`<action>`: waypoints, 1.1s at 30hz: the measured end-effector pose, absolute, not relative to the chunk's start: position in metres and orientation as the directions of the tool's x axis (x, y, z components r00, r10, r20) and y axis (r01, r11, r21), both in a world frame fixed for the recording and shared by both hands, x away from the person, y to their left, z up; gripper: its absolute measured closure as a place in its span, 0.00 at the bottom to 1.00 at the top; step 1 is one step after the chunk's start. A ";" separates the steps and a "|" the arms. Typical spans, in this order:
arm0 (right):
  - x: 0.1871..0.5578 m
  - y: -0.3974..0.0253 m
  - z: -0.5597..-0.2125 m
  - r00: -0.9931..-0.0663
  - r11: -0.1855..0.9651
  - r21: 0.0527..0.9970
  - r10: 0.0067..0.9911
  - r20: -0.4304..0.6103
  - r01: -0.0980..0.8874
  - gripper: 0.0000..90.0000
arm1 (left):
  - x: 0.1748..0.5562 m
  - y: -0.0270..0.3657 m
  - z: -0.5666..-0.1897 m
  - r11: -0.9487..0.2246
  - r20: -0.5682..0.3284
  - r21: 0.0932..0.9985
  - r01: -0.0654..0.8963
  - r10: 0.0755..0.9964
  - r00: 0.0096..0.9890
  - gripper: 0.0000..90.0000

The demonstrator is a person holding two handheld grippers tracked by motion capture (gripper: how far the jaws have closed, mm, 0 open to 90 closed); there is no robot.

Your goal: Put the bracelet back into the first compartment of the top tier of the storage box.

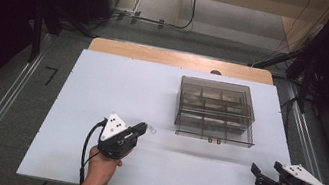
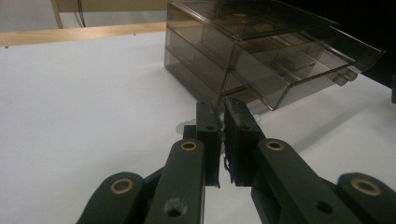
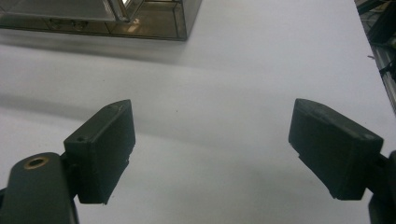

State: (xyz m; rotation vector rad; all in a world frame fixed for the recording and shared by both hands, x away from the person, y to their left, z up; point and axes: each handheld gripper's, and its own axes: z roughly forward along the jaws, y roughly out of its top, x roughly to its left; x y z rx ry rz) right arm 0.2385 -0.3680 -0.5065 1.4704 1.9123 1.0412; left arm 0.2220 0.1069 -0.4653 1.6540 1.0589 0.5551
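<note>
A smoky clear compartment box (image 1: 215,110) stands on the white table top (image 1: 102,87), right of the middle, with small latch tabs (image 1: 215,140) on its near side. My left gripper (image 1: 142,128) is near the table's front left, its tips pointing toward the box. It is shut on a small clear piece (image 1: 151,130) that sticks out past the tips. In the left gripper view the jaws (image 2: 222,109) are almost closed, the clear piece (image 2: 180,126) shows beside them, and the box (image 2: 261,51) is just beyond. My right gripper (image 1: 266,169) stands open at the front right with nothing between its fingers (image 3: 105,140).
A wooden strip (image 1: 183,60) runs along the table's far edge. Metal rails (image 1: 2,111) flank both sides. Bare white surface (image 3: 210,70) lies between the right gripper and the box's near corner (image 3: 116,18).
</note>
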 end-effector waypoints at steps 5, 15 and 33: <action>0.238 -0.368 -0.506 -0.285 0.120 0.814 0.957 0.058 0.568 0.15 | 0.223 0.104 -0.465 -0.062 -0.143 0.928 0.367 0.851 0.505 0.95; 0.239 -0.368 -0.507 -0.288 0.122 0.813 0.956 0.058 0.569 0.15 | 0.226 0.099 -0.464 -0.057 -0.146 0.931 0.361 0.849 0.509 0.95; 0.239 -0.368 -0.507 -0.291 0.124 0.815 0.955 0.057 0.566 0.15 | 0.231 0.088 -0.459 -0.042 -0.152 0.938 0.343 0.842 0.518 0.95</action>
